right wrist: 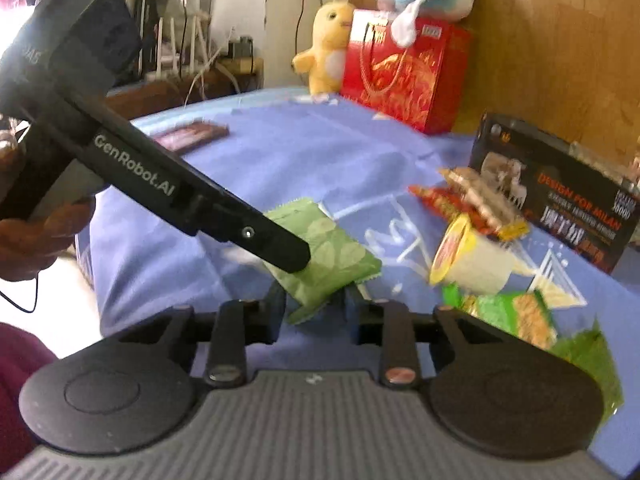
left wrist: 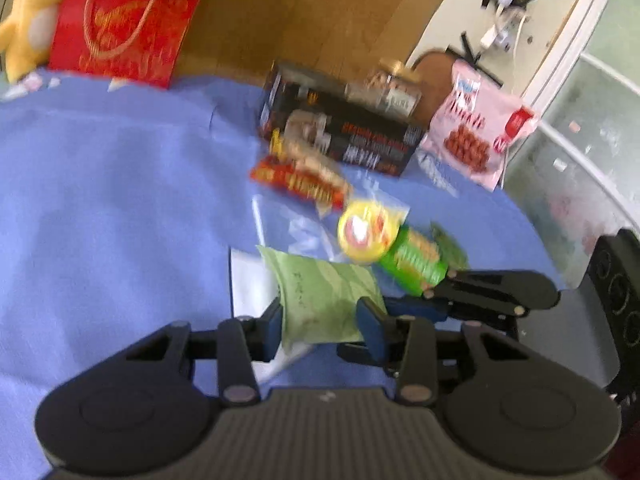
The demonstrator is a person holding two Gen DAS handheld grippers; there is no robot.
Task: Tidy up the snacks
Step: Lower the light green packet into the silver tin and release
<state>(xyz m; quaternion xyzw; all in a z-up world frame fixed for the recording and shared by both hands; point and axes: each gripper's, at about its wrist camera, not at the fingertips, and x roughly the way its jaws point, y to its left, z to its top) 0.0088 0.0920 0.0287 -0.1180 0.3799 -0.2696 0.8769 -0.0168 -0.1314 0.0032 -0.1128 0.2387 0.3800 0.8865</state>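
A pale green snack packet hangs just above the blue cloth, held from both sides. My left gripper is shut on it, a blue pad pressing each side edge. In the right wrist view the left gripper comes in from the upper left onto the packet. My right gripper is shut on the packet's near corner; the left wrist view shows the right gripper side-on at the packet's right edge. A yellow-lidded cup, a green cracker pack and a red snack pack lie close beyond.
A clear plastic bag lies flat under the snacks. A black box and a pink bag stand at the back. A red gift bag and yellow plush lean on the wooden board. A person's hand holds the left gripper.
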